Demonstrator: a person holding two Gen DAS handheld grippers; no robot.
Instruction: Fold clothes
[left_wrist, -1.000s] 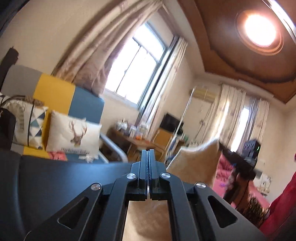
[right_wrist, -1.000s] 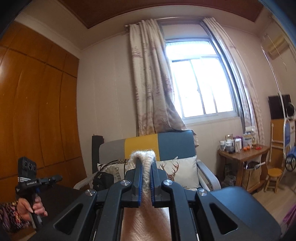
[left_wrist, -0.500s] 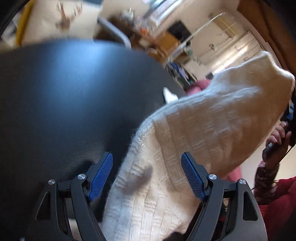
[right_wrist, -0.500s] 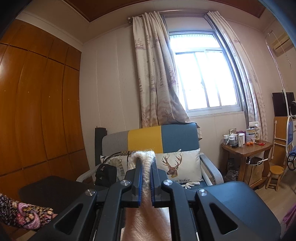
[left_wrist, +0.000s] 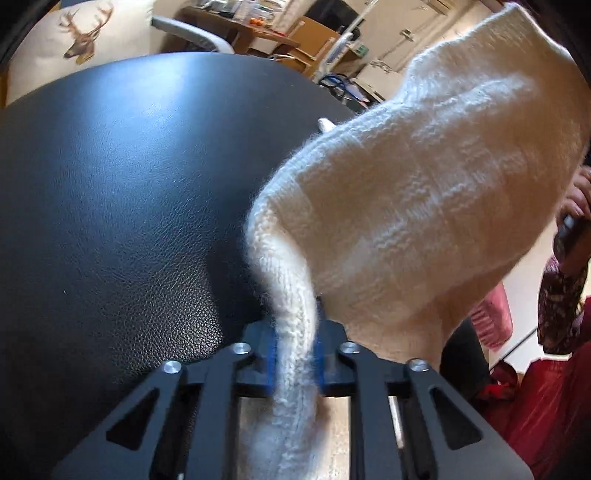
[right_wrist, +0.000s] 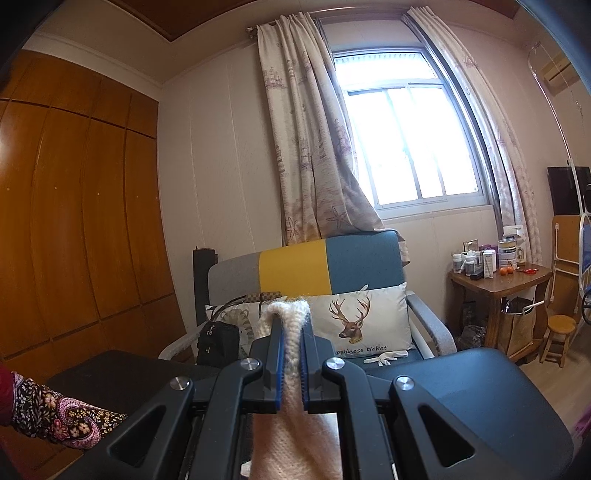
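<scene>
In the right wrist view the whole room is seen: a wooden wardrobe (right_wrist: 85, 221) at the left, a bright window (right_wrist: 410, 140) with patterned curtains (right_wrist: 306, 147), and a sofa (right_wrist: 306, 269) with grey, yellow and blue panels. On the sofa a deer cushion (right_wrist: 362, 317) and a black bag (right_wrist: 216, 341) are placed, and a small wooden side table (right_wrist: 502, 284) with bottles is seen at the right. None of the wardrobe or the window is shown by the left wrist view, where only the deer cushion (left_wrist: 85, 33) and a part of the side table (left_wrist: 240, 26) appear at the top edge.

The left wrist view is filled instead by a black leather-like table top (left_wrist: 122, 192), which is seen from above, and by the cream knitted sweater (left_wrist: 424, 206). The sweater is held up in the air over the right part of the table top, and its wide body is shown only in this view. In the right wrist view only a narrow ridge of the sweater (right_wrist: 290, 332) is visible.

The left gripper (left_wrist: 295, 354) is closing its jaws, and a thick rolled edge of the sweater is between the blue pads and pressed by them. The right gripper (right_wrist: 291, 354) is clenched on a fold of the sweater, which sticks out above the fingertips.

A floral sleeve (right_wrist: 55, 417) is seen at the lower left of the right wrist view, and a hand (left_wrist: 576, 206) with a dark handle is seen at the right edge of the left wrist view.
</scene>
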